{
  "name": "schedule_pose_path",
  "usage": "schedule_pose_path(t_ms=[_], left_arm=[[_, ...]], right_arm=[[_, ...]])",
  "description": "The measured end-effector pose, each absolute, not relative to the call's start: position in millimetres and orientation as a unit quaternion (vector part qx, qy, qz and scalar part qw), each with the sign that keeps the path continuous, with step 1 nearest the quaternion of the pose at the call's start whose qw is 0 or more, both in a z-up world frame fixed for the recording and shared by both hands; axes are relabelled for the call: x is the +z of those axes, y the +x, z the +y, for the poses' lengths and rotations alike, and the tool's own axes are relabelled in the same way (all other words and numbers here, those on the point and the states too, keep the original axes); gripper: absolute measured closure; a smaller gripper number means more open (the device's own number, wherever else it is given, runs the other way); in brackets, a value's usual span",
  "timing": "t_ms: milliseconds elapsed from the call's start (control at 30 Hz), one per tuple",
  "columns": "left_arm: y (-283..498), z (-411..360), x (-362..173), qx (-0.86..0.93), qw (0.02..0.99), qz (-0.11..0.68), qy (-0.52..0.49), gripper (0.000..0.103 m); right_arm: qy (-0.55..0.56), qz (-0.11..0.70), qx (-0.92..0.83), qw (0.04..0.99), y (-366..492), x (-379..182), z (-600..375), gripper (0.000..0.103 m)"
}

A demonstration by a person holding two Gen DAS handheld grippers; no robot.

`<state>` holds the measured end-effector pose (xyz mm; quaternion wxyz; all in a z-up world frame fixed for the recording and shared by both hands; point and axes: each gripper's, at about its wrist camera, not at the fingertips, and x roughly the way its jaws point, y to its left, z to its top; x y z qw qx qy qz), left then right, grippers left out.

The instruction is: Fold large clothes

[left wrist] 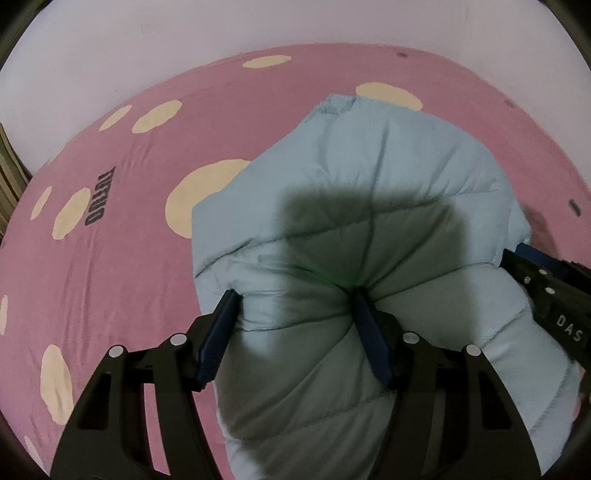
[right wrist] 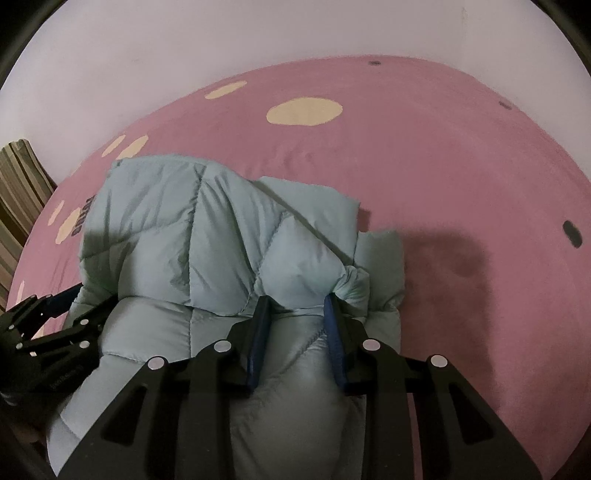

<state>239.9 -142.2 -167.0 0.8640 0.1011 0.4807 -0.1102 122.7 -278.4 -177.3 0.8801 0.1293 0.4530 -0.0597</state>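
A light blue quilted puffer jacket (left wrist: 369, 177) lies bunched on a pink bed sheet (left wrist: 110, 258) with cream spots. My left gripper (left wrist: 295, 299) is clamped on a thick fold of the jacket near its left edge, the padding bulging between the jaws. My right gripper (right wrist: 297, 302) is shut on another puffy fold of the jacket (right wrist: 207, 229) near its right edge. Each gripper shows at the side of the other's view: the right gripper (left wrist: 546, 288) and the left gripper (right wrist: 48, 325).
A pale wall (left wrist: 258, 22) runs behind the bed. A striped cloth (right wrist: 18, 184) hangs at the bed's left edge. The pink sheet (right wrist: 461, 184) extends to the right of the jacket.
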Motion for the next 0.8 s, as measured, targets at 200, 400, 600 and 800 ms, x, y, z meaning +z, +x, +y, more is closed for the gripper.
schedule_pose_path(t_ms=[200, 400, 600, 800], left_arm=[[215.1, -114.7, -147.1, -0.103, 0.873, 0.473, 0.051, 0.035], [187.7, -90.6, -140.0, -0.106, 0.874, 0.475, -0.003, 0.027], [183.5, -91.8, -150.3, -0.111, 0.87, 0.48, 0.0, 0.023], [183.3, -89.1, -159.4, -0.106, 0.869, 0.483, -0.009, 0.013]], right_arm=[[0.134, 0.433, -0.061, 0.889, 90.7, -152.8, -277.2, 0.063], [0.155, 0.426, -0.058, 0.89, 63.0, -145.3, -288.4, 0.055], [0.174, 0.437, -0.053, 0.881, 53.9, -155.3, -293.6, 0.049], [0.18, 0.445, -0.048, 0.876, 57.8, -165.0, -291.7, 0.043]])
